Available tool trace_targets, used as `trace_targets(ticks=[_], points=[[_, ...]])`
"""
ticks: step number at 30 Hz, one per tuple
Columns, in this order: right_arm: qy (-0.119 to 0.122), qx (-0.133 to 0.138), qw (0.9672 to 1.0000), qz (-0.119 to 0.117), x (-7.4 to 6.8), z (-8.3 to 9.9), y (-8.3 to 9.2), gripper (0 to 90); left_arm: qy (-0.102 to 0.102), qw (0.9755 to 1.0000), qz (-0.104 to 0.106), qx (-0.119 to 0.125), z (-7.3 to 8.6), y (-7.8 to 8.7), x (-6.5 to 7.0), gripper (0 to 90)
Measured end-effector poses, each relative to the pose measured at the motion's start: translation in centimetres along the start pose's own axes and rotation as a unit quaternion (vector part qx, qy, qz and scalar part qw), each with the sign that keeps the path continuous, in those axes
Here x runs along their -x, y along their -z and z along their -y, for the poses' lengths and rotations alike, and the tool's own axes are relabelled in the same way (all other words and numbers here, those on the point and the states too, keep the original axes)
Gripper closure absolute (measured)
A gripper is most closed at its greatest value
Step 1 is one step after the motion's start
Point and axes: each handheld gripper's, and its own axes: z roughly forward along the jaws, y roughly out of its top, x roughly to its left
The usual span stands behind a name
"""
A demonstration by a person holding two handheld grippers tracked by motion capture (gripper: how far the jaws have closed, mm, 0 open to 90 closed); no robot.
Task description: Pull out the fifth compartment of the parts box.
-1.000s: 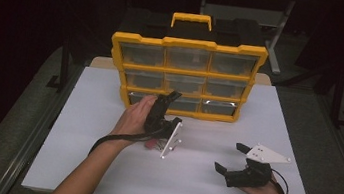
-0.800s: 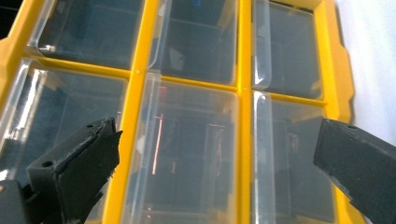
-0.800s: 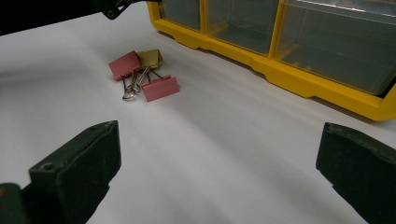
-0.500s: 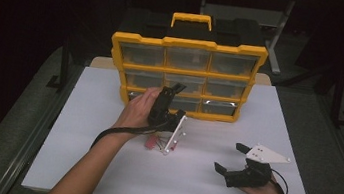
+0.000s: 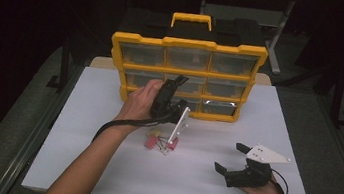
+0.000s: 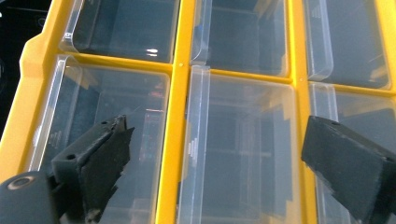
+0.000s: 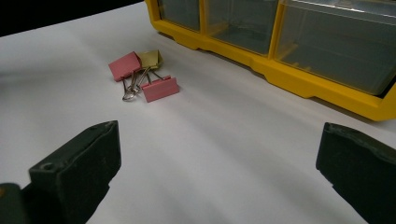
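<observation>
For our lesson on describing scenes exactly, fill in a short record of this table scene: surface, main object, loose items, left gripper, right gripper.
surface: white table
main object: yellow drawer organizer, upright at the far side, clear drawers shut
loose items: binder clips, two pink and one yellowish, clustered in front of the organizer
left gripper: raised at the organizer's middle row, jaws open but just closing a little, nothing between them
right gripper: low over the table's near right, jaws open, empty

One yellow plastic organizer case (image 5: 186,73) with nine clear drawers stands mid-frame; below it, left of centre, lie three metal binder clips (image 7: 142,74): two pink, one olive.
</observation>
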Motion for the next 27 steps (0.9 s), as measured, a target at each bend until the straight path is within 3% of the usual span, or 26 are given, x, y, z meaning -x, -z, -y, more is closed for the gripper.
trace_targets(ticks=[3,14,15,16,23,27], points=[[0.0,0.0,1.0,0.0,0.0,0.0,0.0,0.0,0.002,1.0,0.002,-0.008,0.0,-0.3,-0.2,20.2],[-0.001,-0.001,1.0,-0.001,-0.1,0.0,0.0,0.0,-0.003,0.9995,-0.007,-0.029,0.2,-1.1,-0.2,26.4],[0.0,0.0,1.0,-0.001,-0.1,0.1,0.0,0.0,-0.006,0.9995,-0.005,-0.03,0.2,-1.2,-0.1,27.8],[0.0,0.0,1.0,-0.001,-0.1,0.1,0.0,0.0,-0.023,0.9988,-0.004,-0.043,0.2,-1.1,-0.3,28.7],[-0.001,-0.001,1.0,-0.001,-0.1,0.1,0.0,0.0,-0.04,0.9973,-0.004,-0.061,0.3,-1.4,-0.5,39.0],[0.001,-0.001,1.0,-0.001,-0.1,0.1,0.0,0.0,-0.034,0.9975,-0.011,-0.06,0.3,-1.5,-0.6,43.0]])
